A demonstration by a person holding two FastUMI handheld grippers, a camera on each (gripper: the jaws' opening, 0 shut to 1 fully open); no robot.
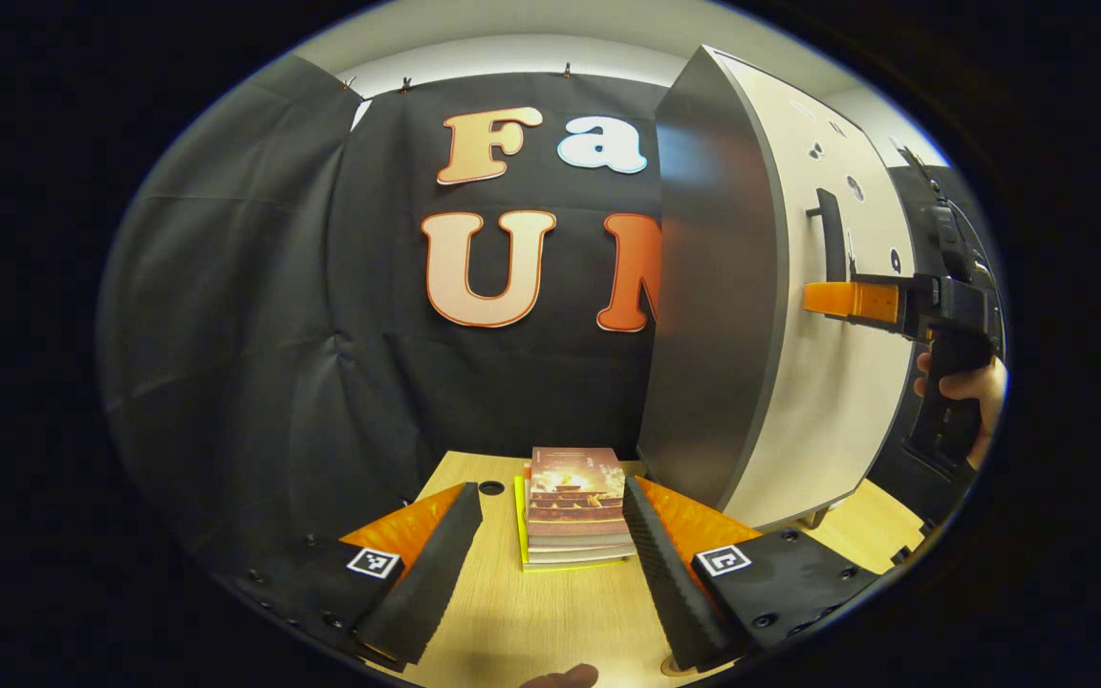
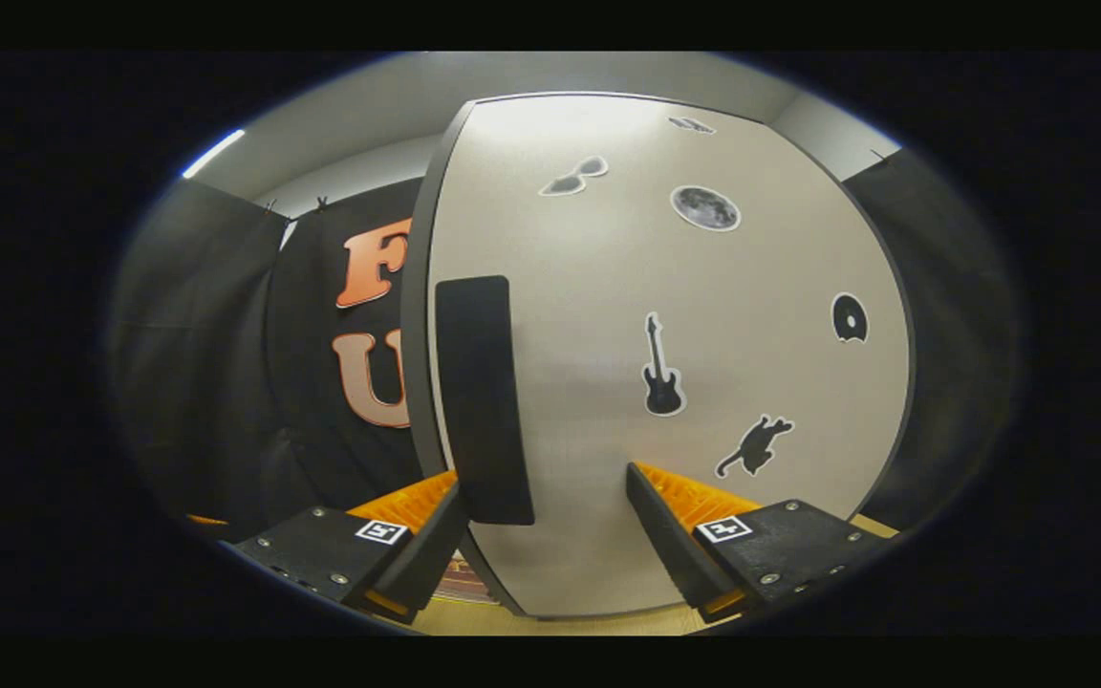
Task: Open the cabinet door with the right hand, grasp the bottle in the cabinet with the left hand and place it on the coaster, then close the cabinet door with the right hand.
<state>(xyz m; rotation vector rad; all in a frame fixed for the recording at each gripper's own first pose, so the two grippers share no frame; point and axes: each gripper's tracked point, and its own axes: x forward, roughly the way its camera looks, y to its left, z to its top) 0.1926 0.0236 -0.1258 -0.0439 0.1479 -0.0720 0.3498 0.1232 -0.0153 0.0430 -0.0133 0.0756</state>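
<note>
The cabinet door (image 2: 665, 363) faces the right gripper view almost squarely: a pale panel with dark stickers on it, among them a guitar (image 2: 662, 368), a cat (image 2: 753, 447), a moon (image 2: 705, 207) and sunglasses (image 2: 573, 178). A dark upright handle (image 2: 482, 397) stands near the door's left edge. The right gripper (image 2: 544, 511) is close in front of the door with its fingers spread wide; the handle's lower end lies between them, just beside the left finger, and whether that finger touches it cannot be told. Neither finger presses on anything.

In the left gripper view the cabinet (image 1: 713, 287) stands on the table (image 1: 550, 612) to the right, its dark side wall toward the camera and the pale door (image 1: 832, 401) beyond it. The handle (image 1: 832, 234) sticks out from that door, and the right gripper (image 1: 852, 298) reaches toward it from the right, held by a hand (image 1: 966, 387). Whether the door is shut flush or slightly ajar cannot be told. The bottle and coaster cannot be made out.

The left gripper (image 1: 550, 559) hangs low over the table, fingers wide apart and gripping nothing. Between them, farther back on the tabletop, lies a stack of books (image 1: 577, 506), just left of the cabinet's base. A small dark hole (image 1: 491, 487) sits in the table near the books.
</note>
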